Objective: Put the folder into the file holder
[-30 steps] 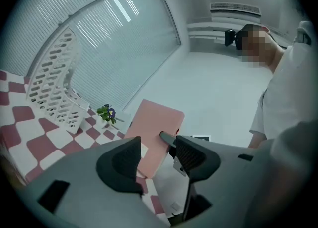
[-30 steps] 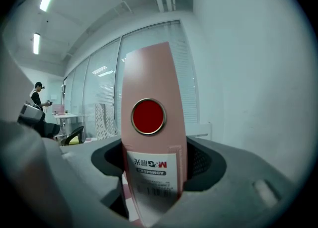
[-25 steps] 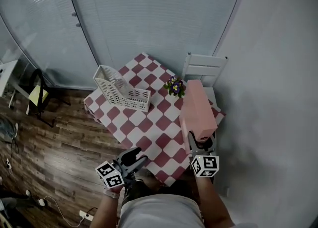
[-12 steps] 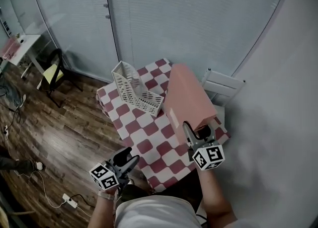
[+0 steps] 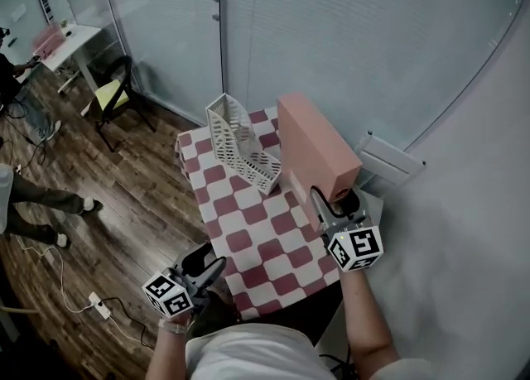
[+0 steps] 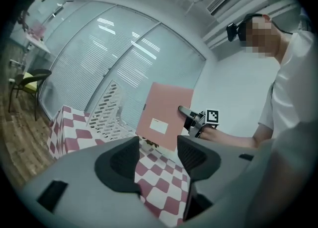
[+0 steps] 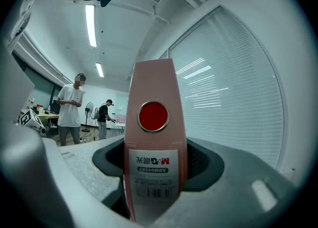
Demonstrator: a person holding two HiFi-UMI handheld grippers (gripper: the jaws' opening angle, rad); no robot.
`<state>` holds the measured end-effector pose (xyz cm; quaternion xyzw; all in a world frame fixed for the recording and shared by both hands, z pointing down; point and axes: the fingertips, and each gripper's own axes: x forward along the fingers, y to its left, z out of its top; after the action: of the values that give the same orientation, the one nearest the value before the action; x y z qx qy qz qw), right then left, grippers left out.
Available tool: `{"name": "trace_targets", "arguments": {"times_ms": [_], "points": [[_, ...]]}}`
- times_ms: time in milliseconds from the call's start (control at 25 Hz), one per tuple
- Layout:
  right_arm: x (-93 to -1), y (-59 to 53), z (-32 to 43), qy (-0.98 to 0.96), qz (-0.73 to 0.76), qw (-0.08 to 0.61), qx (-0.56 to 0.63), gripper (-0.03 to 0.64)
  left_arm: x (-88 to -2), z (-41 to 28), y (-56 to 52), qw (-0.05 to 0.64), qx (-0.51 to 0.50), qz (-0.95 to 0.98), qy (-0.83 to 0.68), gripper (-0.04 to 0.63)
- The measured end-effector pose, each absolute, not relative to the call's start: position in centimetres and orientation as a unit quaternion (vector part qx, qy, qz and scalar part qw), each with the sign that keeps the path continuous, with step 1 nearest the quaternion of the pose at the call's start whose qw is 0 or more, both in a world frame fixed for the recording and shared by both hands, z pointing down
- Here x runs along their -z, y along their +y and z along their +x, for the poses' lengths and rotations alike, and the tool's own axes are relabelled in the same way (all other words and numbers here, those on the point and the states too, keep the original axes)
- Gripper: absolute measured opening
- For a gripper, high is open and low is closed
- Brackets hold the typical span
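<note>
- Not in yet. My right gripper (image 5: 325,204) is clamped on the folder (image 5: 315,151), held upright over the counter (image 5: 248,242), with the holder (image 5: 242,145) just at its 9 o'clock.
- Left gripper (image 5: 207,266) sits at 7 o'clock. Its jaws are narrow, have just been opening, and have nothing between them.
- Left to do: slot it in.
- Can't tell if the folder touches the holder, and it hides the counter's far corner.

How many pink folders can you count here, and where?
1. The pink folder is gripped by the right gripper, whose jaws have just closed slightly further, above the checkered table beside the white file holder. None else shows.
</note>
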<state>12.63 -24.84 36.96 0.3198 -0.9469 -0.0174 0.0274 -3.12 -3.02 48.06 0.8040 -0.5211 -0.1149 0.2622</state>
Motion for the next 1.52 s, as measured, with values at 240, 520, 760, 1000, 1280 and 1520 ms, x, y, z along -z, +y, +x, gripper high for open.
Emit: {"name": "trace_targets", "arguments": {"times_ms": [240, 520, 760, 1000, 1280, 1520], "points": [[-34.8, -26.1, 11.3, -0.957, 0.288, 0.005, 0.020, 0.281, -48.3, -2.5, -3.4, 0.269, 0.119, 0.799, -0.524, 0.222], [-34.0, -28.1, 7.1, -0.972, 0.236, -0.018, -0.008, 0.281, -48.2, -4.5, -5.2, 0.263, 0.105, 0.803, -0.524, 0.222], [-34.7, -29.9, 4.2, -0.979, 0.199, -0.031, -0.039, 0.281, -48.3, -6.5, -6.8, 0.266, 0.088, 0.801, -0.529, 0.222], [-34.9, -30.6, 1.5, -0.987, 0.151, -0.035, -0.032, 0.281, -48.3, -7.1, -7.5, 0.272, 0.097, 0.799, -0.528, 0.222], [-35.7, -32.2, -1.0, -0.993, 0.109, -0.048, -0.022, 0.281, -49.2, -7.2, -7.8, 0.287, 0.091, 0.790, -0.534, 0.222], [-37.3, -33.2, -2.8, -0.994, 0.086, -0.059, -0.024, 0.281, -50.0, -7.7, -7.6, 0.302, 0.085, 0.782, -0.539, 0.222]]}}
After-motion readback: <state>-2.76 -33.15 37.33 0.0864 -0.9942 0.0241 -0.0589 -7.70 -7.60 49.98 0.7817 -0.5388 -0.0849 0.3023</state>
